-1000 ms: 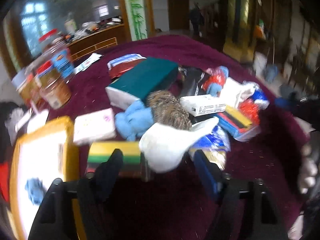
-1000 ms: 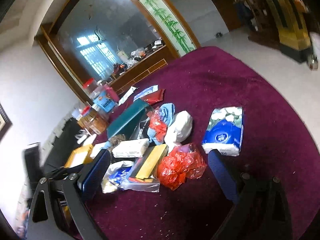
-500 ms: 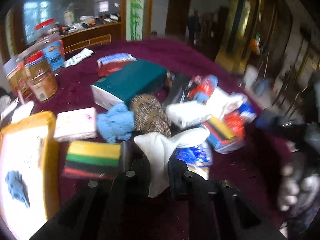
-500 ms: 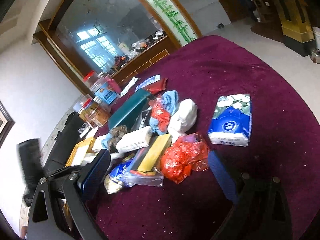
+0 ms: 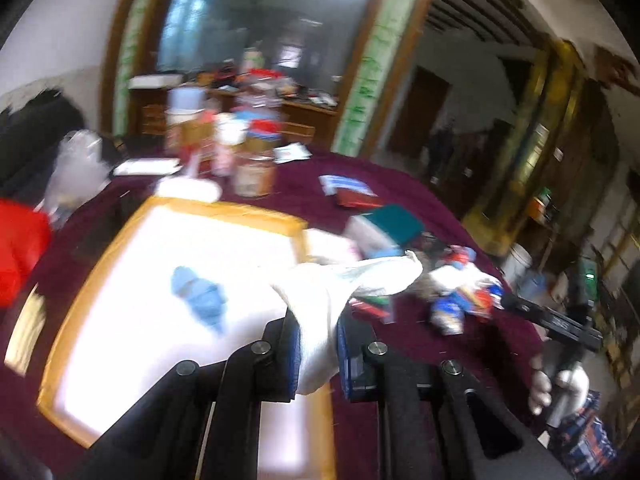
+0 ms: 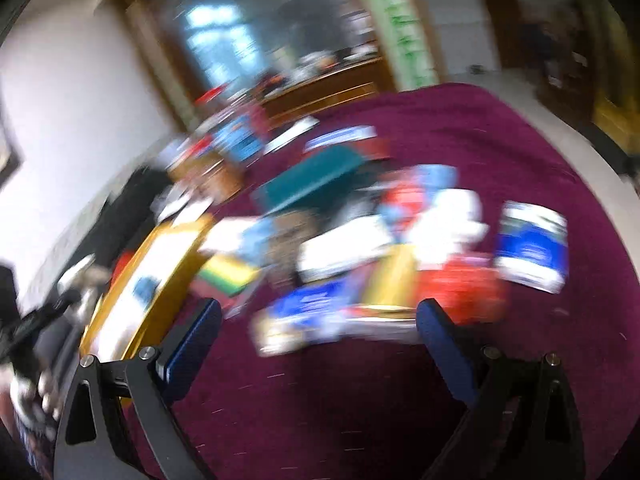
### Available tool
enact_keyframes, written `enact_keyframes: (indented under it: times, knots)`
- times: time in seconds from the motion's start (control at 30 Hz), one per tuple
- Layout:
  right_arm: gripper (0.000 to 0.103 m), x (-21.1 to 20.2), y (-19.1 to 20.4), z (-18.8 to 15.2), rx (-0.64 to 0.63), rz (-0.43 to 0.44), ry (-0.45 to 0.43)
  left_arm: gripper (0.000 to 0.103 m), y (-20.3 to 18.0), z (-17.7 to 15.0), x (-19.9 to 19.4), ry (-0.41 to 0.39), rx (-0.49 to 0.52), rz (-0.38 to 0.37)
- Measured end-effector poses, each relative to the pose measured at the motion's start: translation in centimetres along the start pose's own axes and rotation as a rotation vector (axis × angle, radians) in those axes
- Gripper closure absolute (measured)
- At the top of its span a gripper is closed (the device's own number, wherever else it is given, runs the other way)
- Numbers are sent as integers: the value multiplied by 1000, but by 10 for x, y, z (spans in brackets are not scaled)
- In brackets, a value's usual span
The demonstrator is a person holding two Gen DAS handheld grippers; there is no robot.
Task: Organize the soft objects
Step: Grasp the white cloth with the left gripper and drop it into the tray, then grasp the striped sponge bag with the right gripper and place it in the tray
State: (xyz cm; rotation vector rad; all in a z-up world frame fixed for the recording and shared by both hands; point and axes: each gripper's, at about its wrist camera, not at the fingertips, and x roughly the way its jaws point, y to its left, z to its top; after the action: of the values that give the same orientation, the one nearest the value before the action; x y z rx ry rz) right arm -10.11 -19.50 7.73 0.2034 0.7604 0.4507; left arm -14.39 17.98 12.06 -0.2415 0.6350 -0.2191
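Your left gripper [image 5: 318,344] clamps a limp white cloth [image 5: 340,292] between its blue-padded fingers, the cloth's free end draping forward past the fingertips. Just left of those fingers lies a yellow-rimmed white tray [image 5: 224,210] holding a small blue fabric piece [image 5: 200,298]. Your right gripper [image 6: 320,336] is spread wide and empty above the maroon tablecloth [image 6: 500,140], a blurred heap of packets [image 6: 360,248] ahead of its fingertips.

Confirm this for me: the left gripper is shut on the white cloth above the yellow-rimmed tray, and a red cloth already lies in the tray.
One detail is wrong: the cloth lying in the yellow-rimmed tray is blue, not red. The left wrist view shows it. The rest stands: the left gripper is shut on the white cloth above the tray.
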Motion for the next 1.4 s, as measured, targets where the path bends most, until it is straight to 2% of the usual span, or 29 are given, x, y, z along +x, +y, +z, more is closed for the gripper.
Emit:
enact_keyframes:
  times: [0.17, 0.37, 0.47, 0.6, 0.63, 0.7, 0.83, 0.9, 1.0, 1.1, 1.27, 1.4]
  knots:
    - [5, 56, 86, 12, -268, 35, 149, 89, 56, -16, -3, 21, -139, 62]
    - [7, 134, 128, 14, -421, -36, 267, 88, 83, -27, -3, 57, -210, 95]
    - [13, 159, 136, 14, -457, -61, 304, 88, 96, -27, 5, 115, -229, 114]
    - [29, 181, 145, 13, -503, -114, 332, 88, 106, -21, 43, 259, -192, 155]
    - [32, 182, 146, 14, -505, -123, 329, 88, 108, -19, 56, 301, -188, 162]
    - [50, 183, 142, 18, -485, -128, 318, 88, 112, -12, 75, 348, -178, 176]
    - [62, 181, 136, 25, -426, -108, 309, 85, 121, 14, 109, 365, -173, 217]
    - [73, 179, 137, 29, -406, -102, 299, 71, 127, 26, 124, 351, -193, 232]
    - [81, 167, 139, 35, -376, -84, 272, 58, 139, 40, 138, 342, -244, 261]
    - [87, 153, 136, 43, -337, -54, 250, 47, 146, 40, 128, 327, -300, 205]
    - [93, 127, 129, 58, -246, 9, 201, 45, 147, 27, 86, 285, -305, 171]
    - [93, 107, 137, 73, -164, 119, 172, 45, 157, 14, 48, 224, -352, 140]
